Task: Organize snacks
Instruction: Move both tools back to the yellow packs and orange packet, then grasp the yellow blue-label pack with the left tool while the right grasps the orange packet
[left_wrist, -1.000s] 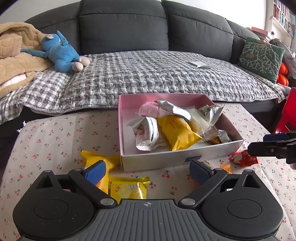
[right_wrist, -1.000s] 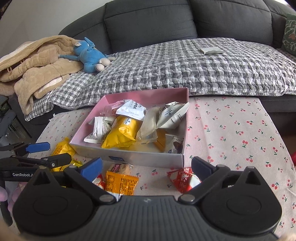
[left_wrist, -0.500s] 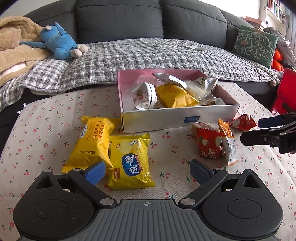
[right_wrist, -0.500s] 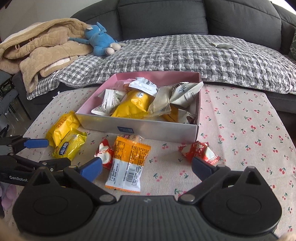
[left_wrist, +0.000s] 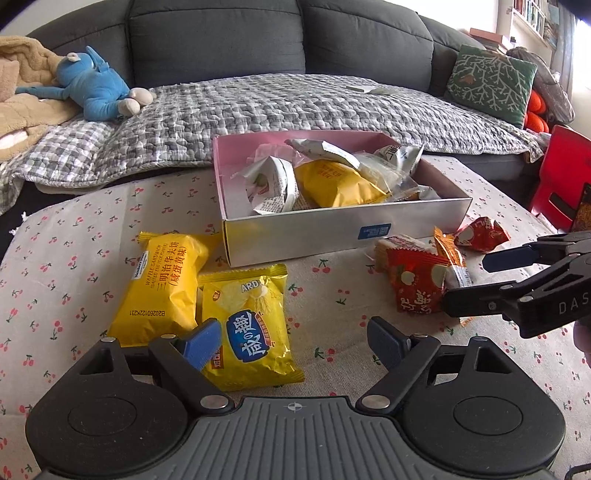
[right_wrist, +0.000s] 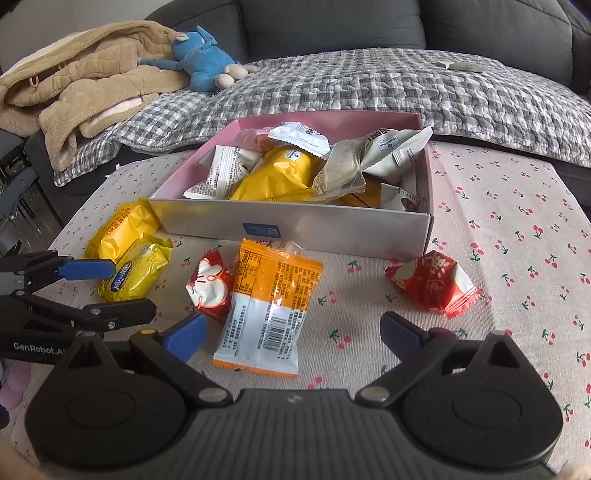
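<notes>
A silver box (left_wrist: 343, 229) with a pink inside holds several snack packets. On the cherry-print cloth in front of it lie two yellow packets, a waffle sandwich one (left_wrist: 162, 288) and one with a blue label (left_wrist: 251, 325). My left gripper (left_wrist: 293, 345) hangs low over the blue-label packet, which lies between the closing jaws without being pressed. My right gripper (right_wrist: 291, 336) is open over an orange and white packet (right_wrist: 269, 299). Red packets (right_wrist: 210, 288) (right_wrist: 432, 284) lie on either side of that one.
Behind the table (right_wrist: 517, 221) runs a dark sofa (left_wrist: 221, 40) covered by a grey quilt (left_wrist: 295, 103). A blue plush toy (left_wrist: 96, 88) and a tan blanket (right_wrist: 81, 81) lie at its left, a green cushion (left_wrist: 491, 85) at its right. A red chair (left_wrist: 561, 173) stands beside the table.
Both grippers have sunk toward the table, bringing the loose packets in front of the box close under the fingers. The left jaws stand a little narrower than before.
</notes>
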